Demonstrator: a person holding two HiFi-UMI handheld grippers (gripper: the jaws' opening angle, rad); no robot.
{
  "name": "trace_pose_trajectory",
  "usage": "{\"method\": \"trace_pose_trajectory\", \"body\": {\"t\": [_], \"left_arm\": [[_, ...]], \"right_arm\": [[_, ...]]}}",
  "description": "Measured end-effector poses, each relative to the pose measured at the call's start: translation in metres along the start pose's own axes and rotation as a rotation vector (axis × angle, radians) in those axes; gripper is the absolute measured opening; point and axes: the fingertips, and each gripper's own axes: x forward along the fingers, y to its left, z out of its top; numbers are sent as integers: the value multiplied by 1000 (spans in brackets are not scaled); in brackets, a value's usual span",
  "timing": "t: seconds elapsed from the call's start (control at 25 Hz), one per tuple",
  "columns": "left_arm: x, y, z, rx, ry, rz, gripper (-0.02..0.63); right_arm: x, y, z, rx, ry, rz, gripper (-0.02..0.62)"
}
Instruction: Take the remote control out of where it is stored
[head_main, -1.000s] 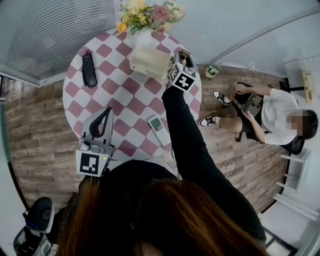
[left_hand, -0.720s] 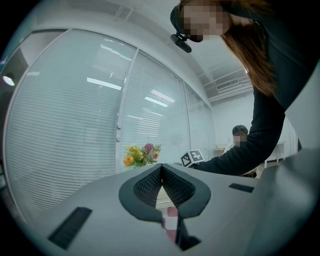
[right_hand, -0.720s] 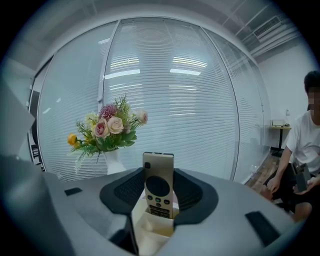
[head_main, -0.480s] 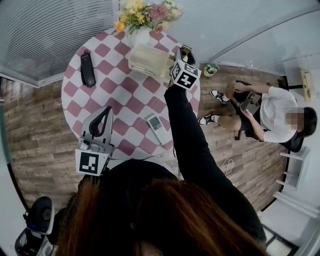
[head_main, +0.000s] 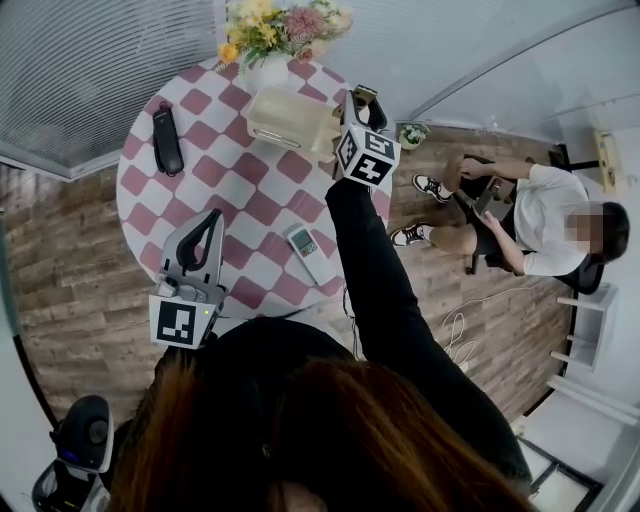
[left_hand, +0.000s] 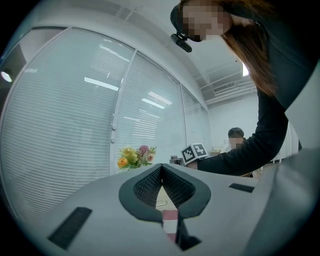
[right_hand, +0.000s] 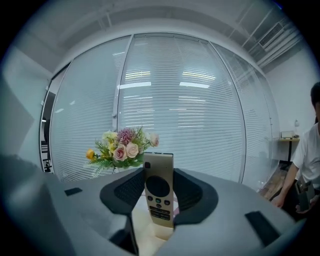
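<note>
Snugly upright within the right claw (right_hand: 159, 172): gold remote control (right_hand: 159, 192).

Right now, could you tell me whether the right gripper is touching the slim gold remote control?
Touching. In the right gripper view, the right gripper has its dark pads pressed against both long edges of the upright gold remote control.

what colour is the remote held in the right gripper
The remote is pale gold with a black round pad; clearest in the right gripper view.
</note>
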Motion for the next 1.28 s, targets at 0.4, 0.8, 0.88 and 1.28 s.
{"method": "trace_pose_trajectory", "body": {"t": [0.4, 0.8, 0.88, 1.28], "left_arm": [[0, -12, 4, 3, -17, -25, 9], [-3, -25, 9, 5, -37, -44, 9], [-3, -28, 10, 4, -39, -51, 9], [-4, -41, 10, 3, -42, -76, 9]], "right_arm": [[-48, 18, 10, -26, -24, 78, 190], [-104, 42, 16, -69, -18, 179, 190], [-115, 47, 16, -73, -22, 193, 190], [-161, 60, 15, -94, -31, 227, 190]]}}
